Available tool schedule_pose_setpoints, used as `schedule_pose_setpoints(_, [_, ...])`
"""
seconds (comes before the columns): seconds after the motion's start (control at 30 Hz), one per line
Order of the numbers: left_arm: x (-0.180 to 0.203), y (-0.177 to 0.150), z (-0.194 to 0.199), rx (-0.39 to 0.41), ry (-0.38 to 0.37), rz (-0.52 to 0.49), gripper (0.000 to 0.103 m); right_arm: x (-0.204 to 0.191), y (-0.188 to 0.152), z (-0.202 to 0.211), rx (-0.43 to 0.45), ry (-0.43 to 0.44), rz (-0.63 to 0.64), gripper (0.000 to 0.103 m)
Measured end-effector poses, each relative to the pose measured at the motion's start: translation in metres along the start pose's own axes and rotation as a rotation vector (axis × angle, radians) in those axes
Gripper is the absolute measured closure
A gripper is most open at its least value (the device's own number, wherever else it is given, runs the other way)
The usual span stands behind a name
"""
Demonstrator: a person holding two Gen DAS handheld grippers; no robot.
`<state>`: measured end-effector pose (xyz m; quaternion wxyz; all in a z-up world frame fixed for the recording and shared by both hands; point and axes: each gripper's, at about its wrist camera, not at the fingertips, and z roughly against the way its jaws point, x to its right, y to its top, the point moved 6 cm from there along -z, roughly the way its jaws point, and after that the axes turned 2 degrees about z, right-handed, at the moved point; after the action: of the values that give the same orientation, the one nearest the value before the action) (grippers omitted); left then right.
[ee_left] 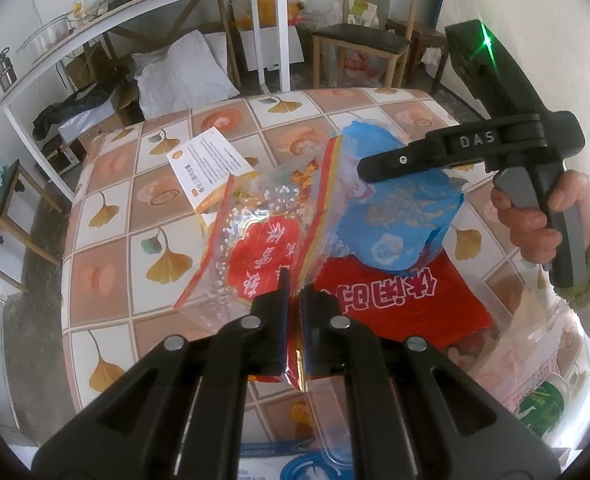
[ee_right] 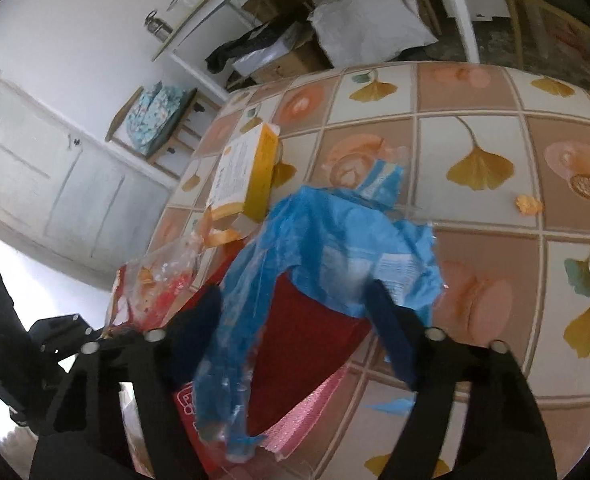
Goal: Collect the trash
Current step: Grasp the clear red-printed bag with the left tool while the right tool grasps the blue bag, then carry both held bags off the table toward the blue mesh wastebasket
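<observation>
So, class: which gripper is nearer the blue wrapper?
Right. The right gripper straddles the blue wrapper, jaws open around it. The left gripper sits beside it, shut on the clear bag.

Shiny see-through plastic bag [ee_left: 255, 240] with red print. Thin, crinkly blue plastic wrapper [ee_right: 335, 240], a bit glossy. Smooth, shiny patterned cover on the desk [ee_left: 143, 184]. Yellow and white cardboard box [ee_right: 247, 168], matt. Hard black matt plastic on the left tool [ee_left: 293, 292], with small shiny metal pins.
</observation>
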<state>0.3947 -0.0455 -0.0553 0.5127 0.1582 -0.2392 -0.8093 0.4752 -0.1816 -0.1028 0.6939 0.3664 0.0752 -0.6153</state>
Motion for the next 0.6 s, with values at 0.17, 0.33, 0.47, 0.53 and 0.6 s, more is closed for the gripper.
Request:
schedule_pose_setpoints(0.17, [-0.002, 0.000, 0.006, 0.020, 0.001, 0.010, 0.099, 0.012, 0.002, 0.010, 0.053, 0.030, -0.080, 0.069])
schedule_pose_setpoints(0.33, [-0.010, -0.001, 0.014, 0.044, 0.010, 0.031, 0.099, 0.021, 0.003, 0.020, 0.105, 0.057, -0.151, 0.090])
schedule_pose_setpoints(0.47, [-0.018, -0.002, 0.028, 0.087, 0.021, 0.066, 0.100, 0.023, 0.004, 0.036, 0.161, 0.059, -0.172, 0.094])
schedule_pose_setpoints(0.53, [-0.023, -0.002, 0.038, 0.116, 0.030, 0.085, 0.100, 0.022, 0.004, 0.049, 0.193, 0.048, -0.167, 0.095])
schedule_pose_setpoints(0.6, [-0.028, -0.002, 0.048, 0.145, 0.037, 0.103, 0.100, 0.019, 0.003, 0.064, 0.227, 0.041, -0.156, 0.096])
